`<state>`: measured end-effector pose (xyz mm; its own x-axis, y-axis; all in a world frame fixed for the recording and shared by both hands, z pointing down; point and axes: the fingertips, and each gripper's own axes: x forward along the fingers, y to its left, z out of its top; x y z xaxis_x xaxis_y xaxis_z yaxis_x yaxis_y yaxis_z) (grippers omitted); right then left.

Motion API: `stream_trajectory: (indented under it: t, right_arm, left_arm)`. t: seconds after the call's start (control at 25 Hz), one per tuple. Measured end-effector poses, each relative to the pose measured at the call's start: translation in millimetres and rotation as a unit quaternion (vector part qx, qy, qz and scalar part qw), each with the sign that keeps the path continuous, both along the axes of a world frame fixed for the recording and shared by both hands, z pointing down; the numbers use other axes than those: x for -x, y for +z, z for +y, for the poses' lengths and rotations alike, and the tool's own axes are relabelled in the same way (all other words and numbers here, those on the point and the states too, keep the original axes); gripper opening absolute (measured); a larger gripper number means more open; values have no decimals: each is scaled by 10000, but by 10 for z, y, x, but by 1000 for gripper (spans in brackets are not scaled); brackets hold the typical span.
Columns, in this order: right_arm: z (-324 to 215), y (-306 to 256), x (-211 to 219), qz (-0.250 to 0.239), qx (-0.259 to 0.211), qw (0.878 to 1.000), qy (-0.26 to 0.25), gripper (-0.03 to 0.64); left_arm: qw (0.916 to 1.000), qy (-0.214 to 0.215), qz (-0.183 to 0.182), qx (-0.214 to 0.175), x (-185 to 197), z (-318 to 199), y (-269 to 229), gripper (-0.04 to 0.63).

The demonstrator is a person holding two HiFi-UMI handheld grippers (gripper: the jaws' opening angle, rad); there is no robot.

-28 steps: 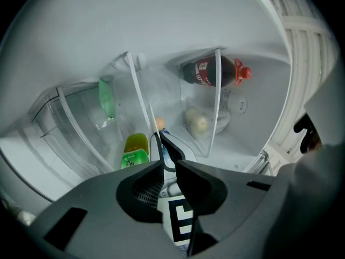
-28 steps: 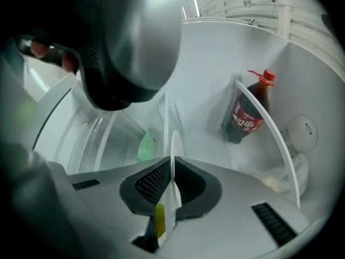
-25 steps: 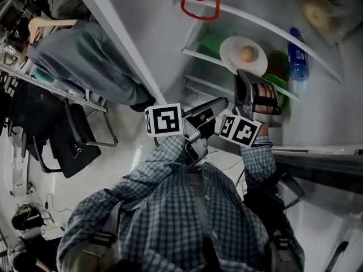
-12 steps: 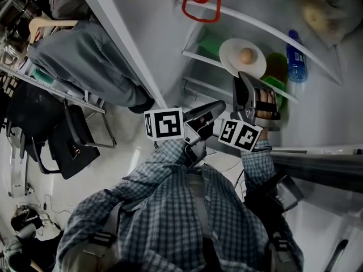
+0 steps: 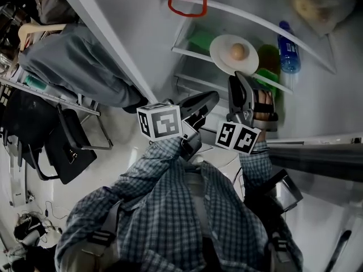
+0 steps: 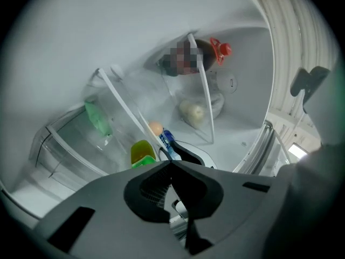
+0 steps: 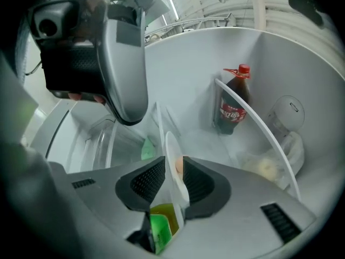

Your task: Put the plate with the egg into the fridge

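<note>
R claw (image 7: 173,170) pinches plate (image 7: 171,144) rim; head view shows egg (image 5: 238,51) on it; L claw (image 6: 171,167) closed, empty.

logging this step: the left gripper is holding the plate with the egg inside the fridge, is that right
Not the left: the right gripper is holding the plate with the egg inside the fridge. The right gripper view shows its jaws closed on the plate's rim; the left gripper is shut on nothing.

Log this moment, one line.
right gripper: shut on plate rim | egg: on plate | plate: inside fridge, unreleased | left gripper: shut, empty
</note>
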<state>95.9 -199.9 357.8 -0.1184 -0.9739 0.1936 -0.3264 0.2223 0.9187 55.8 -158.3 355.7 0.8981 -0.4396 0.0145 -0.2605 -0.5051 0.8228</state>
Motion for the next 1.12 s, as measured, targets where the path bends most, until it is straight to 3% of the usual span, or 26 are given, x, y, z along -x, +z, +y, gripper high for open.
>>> stream_trajectory:
  t: [0.44,0.6,0.92,1.12]
  right_arm:
    - [91,-80,-2,-107,-127,9998,84,90]
    - [58,-65,-17,-68,-138,9998,134,6]
    - [-19,-39,-34,-6,-95,9998,167,6]
    - [7,-79,-24,-331,-83,9993,138,6]
  left_arm:
    - [10000,-11,48,66,12,-34,16,7]
    - [10000,-18,52,66,10,-27,16,7]
    - [10000,-25,45,52,10,-28,-1,7]
    - [10000,-44,-35,-27,17,-33,15,6]
